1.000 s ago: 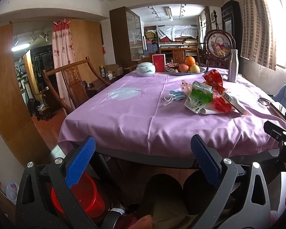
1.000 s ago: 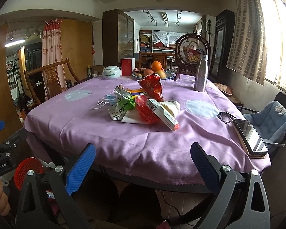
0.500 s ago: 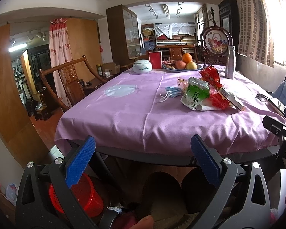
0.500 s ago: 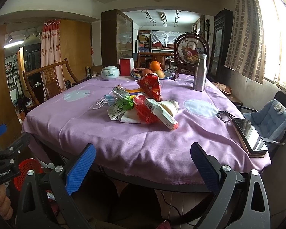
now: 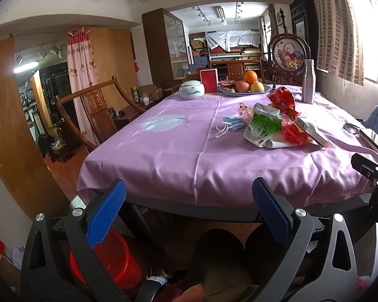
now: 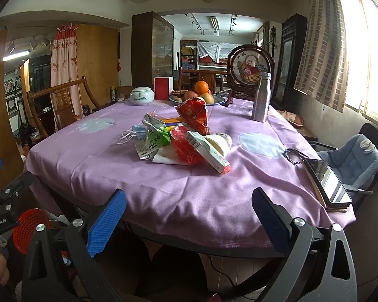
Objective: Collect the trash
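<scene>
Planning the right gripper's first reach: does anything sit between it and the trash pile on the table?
Nothing visible does. The right gripper is open, short of the table's near edge, and only bare purple tablecloth lies before the trash pile.

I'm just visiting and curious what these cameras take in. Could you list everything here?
tablecloth: one, purple, over the table
green snack bag: one, in the trash pile at mid-table
red snack bag: one, upright behind the pile
face mask: one, blue, left of the pile
flat box: one, white, leaning on the pile
steel bottle: one, silver, far right
fruit bowl: one, far end
ceramic jar: one, white, far left
phone: one, dark, right edge
red basket: one, on the floor
left claw: open
right claw: open
</scene>
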`<state>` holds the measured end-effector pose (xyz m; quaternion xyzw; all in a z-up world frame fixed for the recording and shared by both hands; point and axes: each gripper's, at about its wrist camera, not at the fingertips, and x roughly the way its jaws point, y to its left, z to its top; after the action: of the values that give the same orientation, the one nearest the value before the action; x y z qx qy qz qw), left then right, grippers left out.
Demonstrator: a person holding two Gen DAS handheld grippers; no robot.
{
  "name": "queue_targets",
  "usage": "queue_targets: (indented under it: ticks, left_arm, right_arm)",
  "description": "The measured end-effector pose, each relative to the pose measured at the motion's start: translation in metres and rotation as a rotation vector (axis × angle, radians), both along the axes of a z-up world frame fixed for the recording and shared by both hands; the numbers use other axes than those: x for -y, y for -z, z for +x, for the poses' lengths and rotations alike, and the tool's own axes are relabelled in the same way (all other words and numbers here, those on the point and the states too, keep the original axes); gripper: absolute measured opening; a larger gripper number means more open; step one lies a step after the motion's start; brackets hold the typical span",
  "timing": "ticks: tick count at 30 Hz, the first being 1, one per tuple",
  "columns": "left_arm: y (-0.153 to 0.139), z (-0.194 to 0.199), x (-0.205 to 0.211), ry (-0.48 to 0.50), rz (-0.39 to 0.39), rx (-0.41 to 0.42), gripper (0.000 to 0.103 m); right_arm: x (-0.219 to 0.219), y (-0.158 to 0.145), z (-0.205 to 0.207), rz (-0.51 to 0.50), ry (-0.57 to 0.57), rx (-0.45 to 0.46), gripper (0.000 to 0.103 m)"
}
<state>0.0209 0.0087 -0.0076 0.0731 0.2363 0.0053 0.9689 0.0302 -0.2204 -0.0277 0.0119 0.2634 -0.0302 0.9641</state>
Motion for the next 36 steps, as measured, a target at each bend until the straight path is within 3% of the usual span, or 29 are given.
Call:
queue_targets:
  ticks: [24, 31, 36]
  left_arm:
    - [0.012, 0.024, -0.008, -0.002, -0.018, -0.050, 0.096]
    - [0.012, 0.045, 0.007, 0.049, -0.012, -0.067, 0.096]
    - [0.007, 0.075, 0.029, 0.140, -0.032, -0.104, 0.097]
  right_arm:
    - [-0.001, 0.015, 0.014, -0.015, 0.001, -0.045, 0.097]
    - [0.017, 0.017, 0.022, 0.010, 0.031, -0.046, 0.097]
    - [0.044, 0.020, 0.029, 0.038, 0.080, -0.046, 0.097]
